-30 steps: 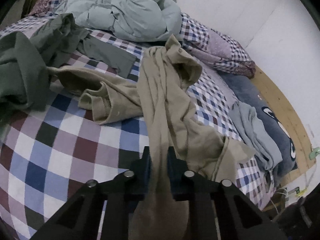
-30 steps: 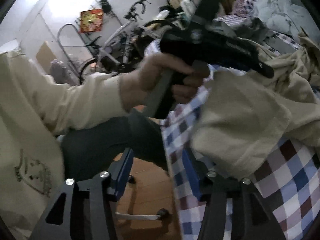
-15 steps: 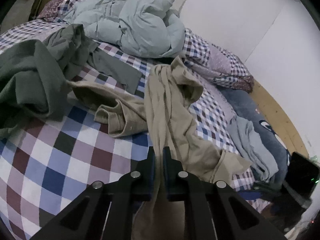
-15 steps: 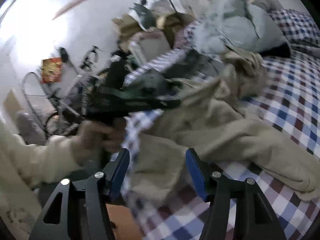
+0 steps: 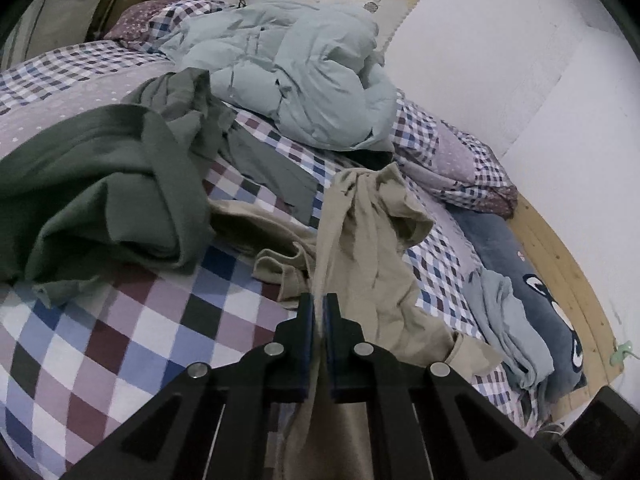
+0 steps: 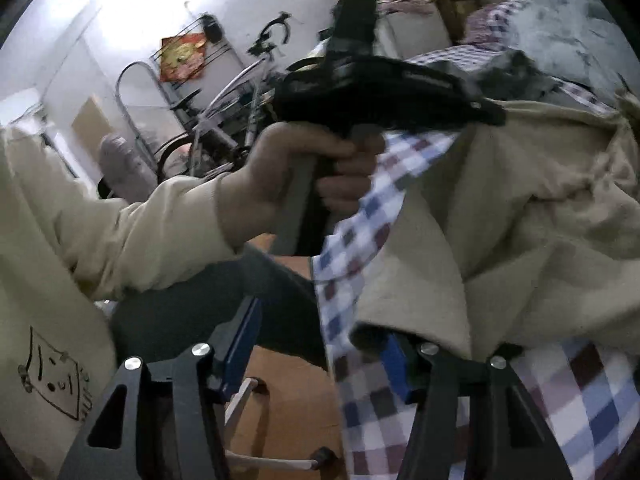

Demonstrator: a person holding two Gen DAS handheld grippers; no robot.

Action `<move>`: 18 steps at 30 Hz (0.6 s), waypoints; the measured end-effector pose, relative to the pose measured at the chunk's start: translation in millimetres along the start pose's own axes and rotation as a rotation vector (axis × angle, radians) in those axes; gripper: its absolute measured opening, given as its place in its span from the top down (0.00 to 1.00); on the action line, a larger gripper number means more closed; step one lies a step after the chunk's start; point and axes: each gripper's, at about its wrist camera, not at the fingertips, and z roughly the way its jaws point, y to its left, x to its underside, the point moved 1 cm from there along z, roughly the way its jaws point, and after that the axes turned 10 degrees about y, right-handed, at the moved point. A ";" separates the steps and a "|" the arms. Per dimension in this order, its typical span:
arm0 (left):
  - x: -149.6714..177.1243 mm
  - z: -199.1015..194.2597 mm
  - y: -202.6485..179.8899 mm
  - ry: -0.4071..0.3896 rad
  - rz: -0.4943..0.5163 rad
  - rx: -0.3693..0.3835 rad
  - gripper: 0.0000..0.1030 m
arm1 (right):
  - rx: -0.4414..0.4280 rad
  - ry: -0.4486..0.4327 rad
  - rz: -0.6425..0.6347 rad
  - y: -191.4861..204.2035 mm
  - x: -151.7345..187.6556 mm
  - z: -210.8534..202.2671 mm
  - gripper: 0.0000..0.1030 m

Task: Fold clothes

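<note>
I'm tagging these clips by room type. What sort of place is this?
Most likely a lived-in bedroom that doubles as storage: a bed with a checked sheet and a crumpled pale blue duvet, clothes strewn over it, and a bicycle parked against the wall.

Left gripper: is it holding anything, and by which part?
Yes: the beige garment, pinched at a bunched fold of fabric between the left gripper fingers; which part cannot be told.
</note>
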 end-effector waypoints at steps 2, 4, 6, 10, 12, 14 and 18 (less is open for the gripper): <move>-0.3 -2.5 2.6 -0.008 -0.005 -0.007 0.96 | -0.013 -0.019 0.006 -3.6 -0.6 -6.5 0.42; -0.7 -5.9 7.2 -0.019 -0.015 -0.014 0.96 | -0.012 -0.044 0.013 -7.0 -0.5 -13.4 0.42; -1.4 -9.6 12.2 -0.033 -0.030 -0.021 0.97 | 0.027 -0.096 0.047 -14.3 0.0 -25.7 0.41; -3.2 -17.3 21.3 -0.065 -0.062 -0.035 0.97 | 0.104 -0.192 0.128 -29.7 6.9 -50.0 0.40; -4.3 -21.8 25.6 -0.083 -0.075 -0.046 0.99 | 0.168 -0.228 0.188 -41.4 6.6 -57.0 0.40; -6.0 -28.0 31.4 -0.108 -0.094 -0.057 0.99 | 0.173 -0.245 0.237 -52.0 7.8 -61.6 0.39; -8.9 -41.2 45.9 -0.151 -0.134 -0.070 1.00 | 0.173 -0.277 0.227 -53.1 11.9 -69.7 0.39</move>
